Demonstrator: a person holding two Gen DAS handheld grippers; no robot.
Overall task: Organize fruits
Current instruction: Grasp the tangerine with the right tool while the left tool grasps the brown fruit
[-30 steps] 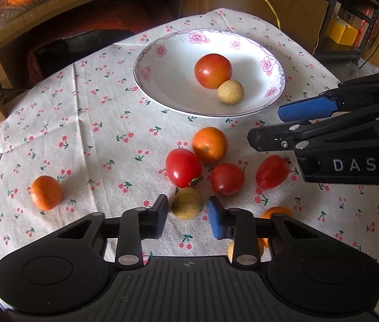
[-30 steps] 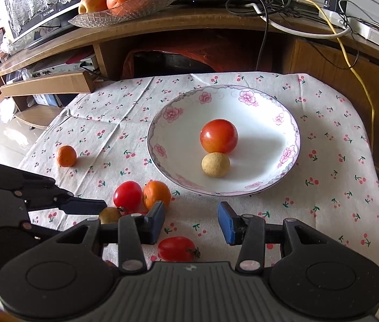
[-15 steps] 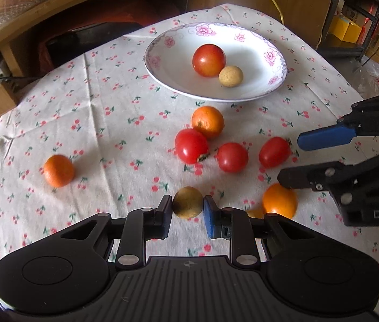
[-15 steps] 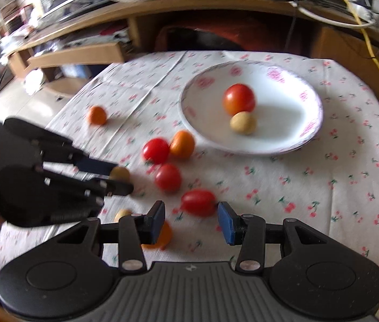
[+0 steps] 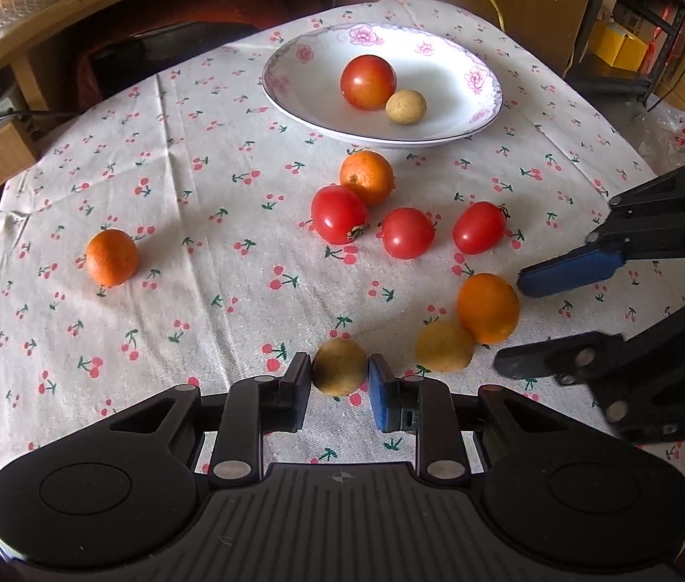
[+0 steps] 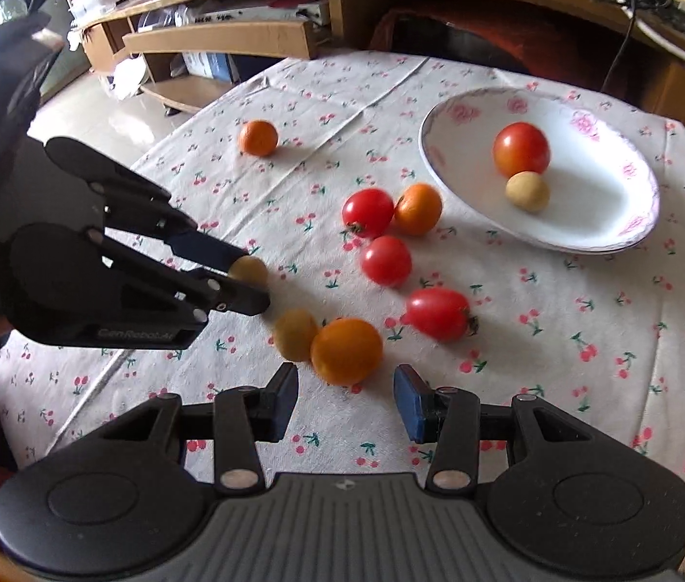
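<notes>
Now lift small brown fruit (image 5: pixel 340 372), pinched between left gripper (image 5: pixel 337 380) pads, straight up, then carry to plate (image 5: pixel 480 119) far ahead (tomato and twin fruit already there). Right gripper (image 6: pixel 346 390) spread wide, empty, orange (image 6: pixel 346 350) just ahead. Underside of grip hidden; table contact unclear.

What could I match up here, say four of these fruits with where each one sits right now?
Things:
1. large tomato
2. brown longan
3. lone orange
4. oval tomato

Places:
A. alone on the cloth, far from the other fruit
B. in the white dish, beside a small tan fruit
C. between the jaws of the left gripper
D. on the cloth, at the end of a row of three red tomatoes

Pairs: 1-B, 2-C, 3-A, 4-D
</notes>
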